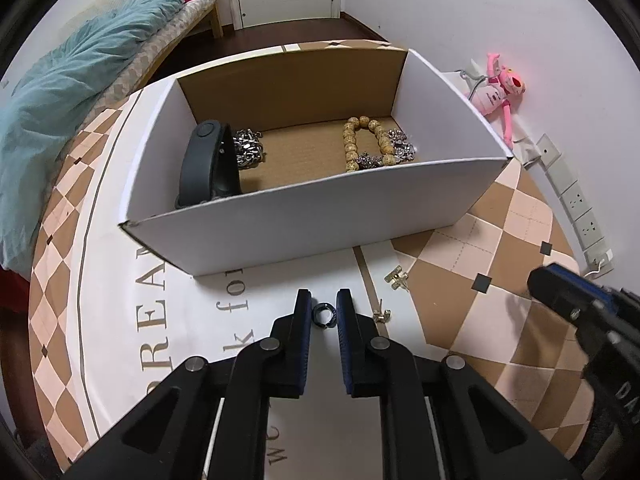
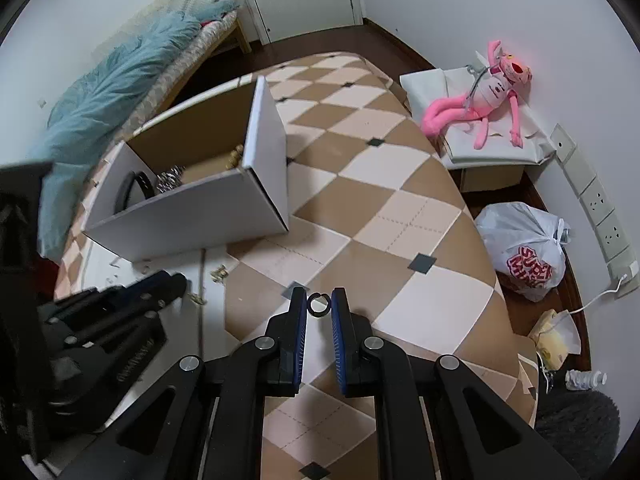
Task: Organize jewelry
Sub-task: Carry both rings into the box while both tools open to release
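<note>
In the left wrist view my left gripper (image 1: pixel 324 314) is closed on a small dark ring (image 1: pixel 324 315) just above the tablecloth, in front of the white cardboard box (image 1: pixel 304 216). The box holds a black wristband (image 1: pixel 206 164), silver chains (image 1: pixel 249 148) and a wooden bead bracelet (image 1: pixel 366 142). Two small gold earrings (image 1: pixel 396 277) (image 1: pixel 382 314) lie on the cloth to the right. In the right wrist view my right gripper (image 2: pixel 319 306) is closed on a thin dark ring (image 2: pixel 319 305) above the cloth. The box (image 2: pixel 192 208) stands at upper left there.
A checkered brown and white tablecloth (image 2: pixel 380 200) covers the table. A pink plush toy (image 2: pixel 480 100) lies on a white box beyond the right edge. A plastic bag (image 2: pixel 524 252) sits on the floor and wall sockets (image 2: pixel 604 208) line the wall. A bed with a teal blanket (image 1: pixel 80 80) is at left.
</note>
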`<state>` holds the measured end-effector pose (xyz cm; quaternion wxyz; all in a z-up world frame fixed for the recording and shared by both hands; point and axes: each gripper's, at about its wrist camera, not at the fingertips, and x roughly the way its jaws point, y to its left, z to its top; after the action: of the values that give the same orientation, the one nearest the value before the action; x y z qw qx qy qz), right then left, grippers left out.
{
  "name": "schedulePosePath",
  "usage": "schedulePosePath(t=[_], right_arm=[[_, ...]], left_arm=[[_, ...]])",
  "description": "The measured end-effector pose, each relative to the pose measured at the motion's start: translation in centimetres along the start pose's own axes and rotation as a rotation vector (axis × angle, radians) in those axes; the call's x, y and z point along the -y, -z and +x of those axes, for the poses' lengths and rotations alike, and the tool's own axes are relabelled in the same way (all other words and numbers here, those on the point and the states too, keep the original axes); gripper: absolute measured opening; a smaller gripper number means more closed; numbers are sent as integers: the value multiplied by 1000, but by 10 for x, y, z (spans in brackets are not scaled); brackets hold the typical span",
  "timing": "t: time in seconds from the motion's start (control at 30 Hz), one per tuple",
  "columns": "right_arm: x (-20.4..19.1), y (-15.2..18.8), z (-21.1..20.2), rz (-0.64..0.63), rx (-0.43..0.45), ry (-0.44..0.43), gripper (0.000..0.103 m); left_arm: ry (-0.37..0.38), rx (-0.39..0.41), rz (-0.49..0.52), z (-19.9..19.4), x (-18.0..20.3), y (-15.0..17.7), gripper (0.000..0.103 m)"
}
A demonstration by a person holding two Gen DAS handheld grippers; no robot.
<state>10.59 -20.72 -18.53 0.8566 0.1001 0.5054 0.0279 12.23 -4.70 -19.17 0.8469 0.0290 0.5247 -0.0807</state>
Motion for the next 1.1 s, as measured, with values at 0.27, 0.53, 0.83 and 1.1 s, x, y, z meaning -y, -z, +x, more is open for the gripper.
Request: schedulePosePath(t=[0.27, 0.53, 0.83, 1.1], right_arm=[[-17, -27, -38, -13, 59, -94, 13], [-41, -96, -22, -58, 5, -196, 13], [-66, -150, 46, -111, -181, -194, 13], [-73, -165, 58, -138, -218, -135, 35]], left_arm=[[94, 83, -61, -58, -11, -20, 10], [163, 52, -122, -60, -43, -86, 10], [148, -81, -184, -23, -69, -122, 11], [83, -78, -193, -26, -78, -138, 46]])
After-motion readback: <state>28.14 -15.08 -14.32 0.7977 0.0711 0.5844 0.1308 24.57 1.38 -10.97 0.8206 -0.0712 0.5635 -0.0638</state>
